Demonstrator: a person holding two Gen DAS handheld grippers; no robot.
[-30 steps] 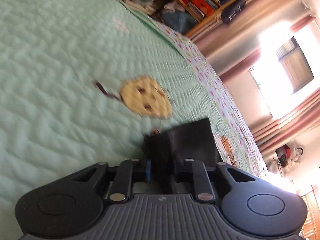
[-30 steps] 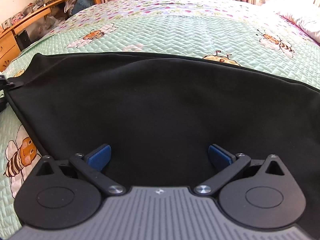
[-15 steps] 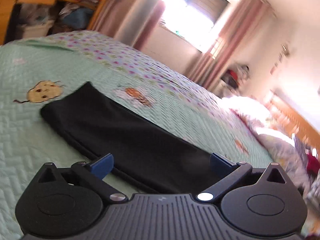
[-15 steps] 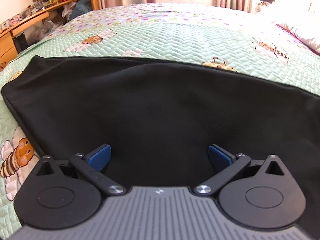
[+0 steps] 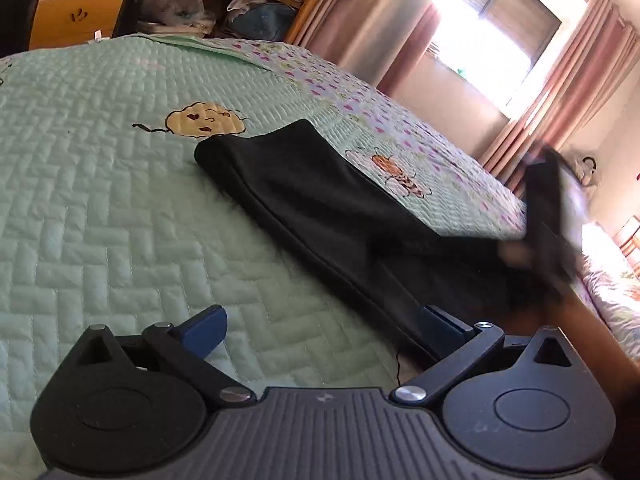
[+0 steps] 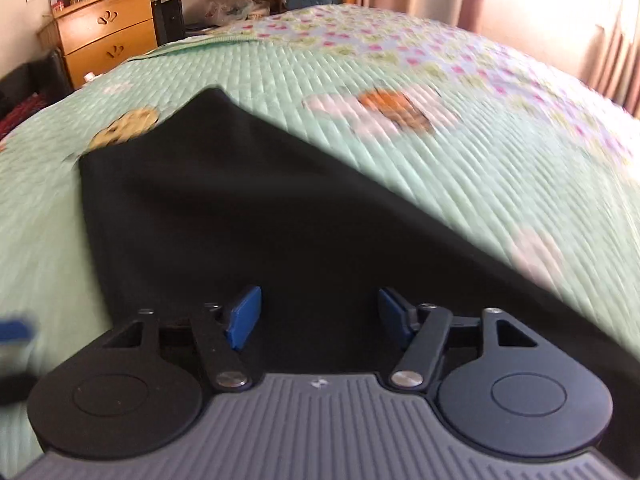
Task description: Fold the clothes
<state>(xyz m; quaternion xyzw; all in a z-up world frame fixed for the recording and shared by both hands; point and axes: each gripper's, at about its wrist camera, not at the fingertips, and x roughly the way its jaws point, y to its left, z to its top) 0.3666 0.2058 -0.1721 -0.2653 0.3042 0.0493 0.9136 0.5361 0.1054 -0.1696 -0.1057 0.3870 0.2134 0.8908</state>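
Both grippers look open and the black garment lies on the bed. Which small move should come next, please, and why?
Probably lower the left gripper onto the near edge of the black garment and close on it. Its fingers are spread over the green quilt with nothing between them, and the hem runs right beside one pad. The right gripper is also open, over the cloth, so nothing is held for a fold yet.

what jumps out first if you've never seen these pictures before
The black garment stands out most: a long dark strip lying across the mint green quilt, its far end beside a cookie patch. Next come the blue-tipped grippers in the foreground: the left gripper open at the garment's near edge, the right gripper open above the cloth. Behind the bed, a bright window glares between pink curtains.
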